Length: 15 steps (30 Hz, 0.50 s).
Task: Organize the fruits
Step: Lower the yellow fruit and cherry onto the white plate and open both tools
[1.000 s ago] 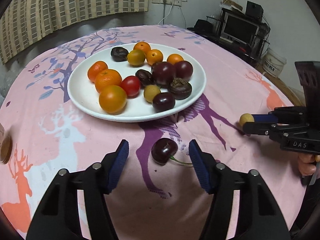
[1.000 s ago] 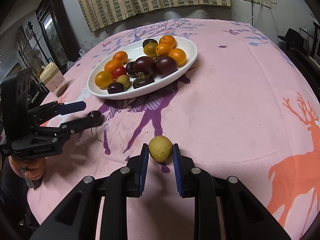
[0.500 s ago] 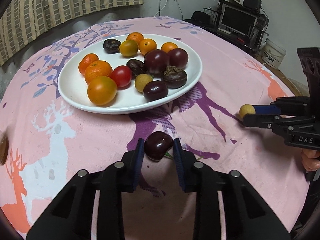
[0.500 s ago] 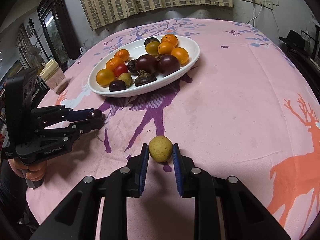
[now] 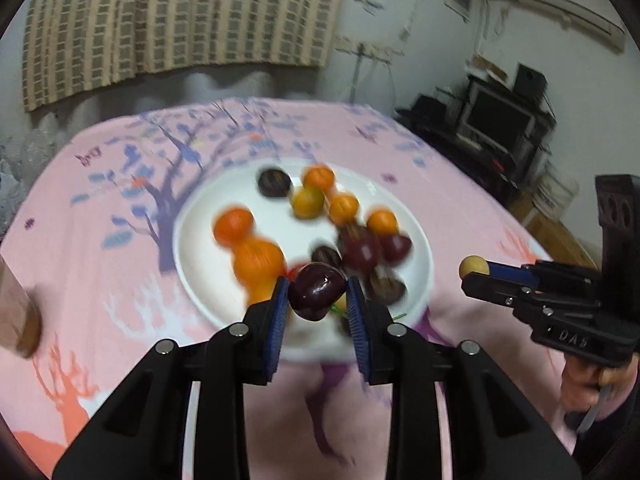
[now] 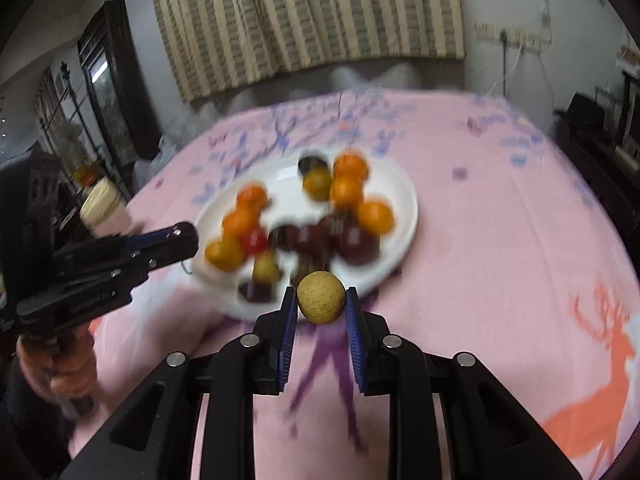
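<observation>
— What's in the left gripper (image 5: 318, 300) there, this side of the white plate (image 5: 200, 216)?

— A dark red cherry (image 5: 317, 295), green stem trailing below it. The blue pads are pressed to both its sides and it hangs in the air over the near rim of the plate, clear of the pink deer-print tablecloth (image 5: 92, 200).

— And the plate itself?

— Well stocked. Small oranges toward its left and far side, dark plums and what look like mangosteens toward its right, a red tomato-like fruit near the middle. The background is smeared with motion, so I won't count them.

— The right gripper (image 6: 320, 308)?

— Closed on a small round yellow-brown fruit (image 6: 321, 297), possibly a longan. It too is off the cloth, poised before the near rim of the plate, to the right of the cherry.

— So how far along is the sorting?

— Nearly finished, I'd judge. No loose fruit shows on the cloth around the plate in either view; these two pieces look like the last. Neither has been set down yet. What remains is carrying each over the rim, lowering it into a gap among the others and letting go.
</observation>
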Tool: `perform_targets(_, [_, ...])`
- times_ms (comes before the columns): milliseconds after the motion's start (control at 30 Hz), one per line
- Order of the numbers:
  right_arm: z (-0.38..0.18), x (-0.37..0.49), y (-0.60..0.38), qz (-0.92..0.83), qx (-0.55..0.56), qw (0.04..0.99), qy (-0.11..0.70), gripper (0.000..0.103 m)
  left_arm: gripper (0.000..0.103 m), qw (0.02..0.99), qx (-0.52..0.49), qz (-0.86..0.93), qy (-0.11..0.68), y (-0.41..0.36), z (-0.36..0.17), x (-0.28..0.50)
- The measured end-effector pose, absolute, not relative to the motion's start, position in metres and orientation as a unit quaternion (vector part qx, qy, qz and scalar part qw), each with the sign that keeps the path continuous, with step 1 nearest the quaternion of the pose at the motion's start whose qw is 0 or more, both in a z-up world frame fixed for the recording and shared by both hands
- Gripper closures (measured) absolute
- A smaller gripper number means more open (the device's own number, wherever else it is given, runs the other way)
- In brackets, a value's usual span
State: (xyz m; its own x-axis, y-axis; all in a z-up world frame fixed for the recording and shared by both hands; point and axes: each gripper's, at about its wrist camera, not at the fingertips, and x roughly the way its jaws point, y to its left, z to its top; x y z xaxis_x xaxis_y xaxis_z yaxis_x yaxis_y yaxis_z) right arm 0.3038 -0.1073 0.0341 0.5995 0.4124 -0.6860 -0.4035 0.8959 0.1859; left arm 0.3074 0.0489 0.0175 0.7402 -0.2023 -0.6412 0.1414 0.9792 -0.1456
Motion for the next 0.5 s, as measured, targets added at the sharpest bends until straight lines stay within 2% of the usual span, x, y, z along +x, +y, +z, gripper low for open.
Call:
perform_targets(100, [0.039,0.342,-0.085,0.211,0.001,0.907,0.364,0.078,0.074,0.941,-0.056,-0.063,0.329,0.057,0.029,0.336])
perform_targets(333, [0.019,0.385,-0.052,0.206,-0.019,0.901,0.381,0.078,0.074,0.935,-0.057,-0.027,0.348,0.067,0.016,0.38])
perform_targets(400, [0.016,0.385,-0.049,0.205,-0.024,0.901,0.381,0.071,0.073,0.936,-0.049,-0.013,0.349,0.068,0.013,0.38])
perform_targets(433, [0.016,0.383,-0.049,0.206,-0.029,0.9,0.383,0.06,0.057,0.936,-0.044,-0.008,0.349,0.067,0.013,0.379])
perform_targets(467, [0.017,0.381,-0.049,0.203,-0.031,0.901,0.382,0.056,0.035,0.938,-0.041,0.0,0.344,0.068,0.013,0.376])
perform_targets(500, [0.02,0.377,-0.05,0.201,-0.033,0.903,0.378,0.054,0.025,0.942,-0.039,0.013,0.334,0.068,0.015,0.371])
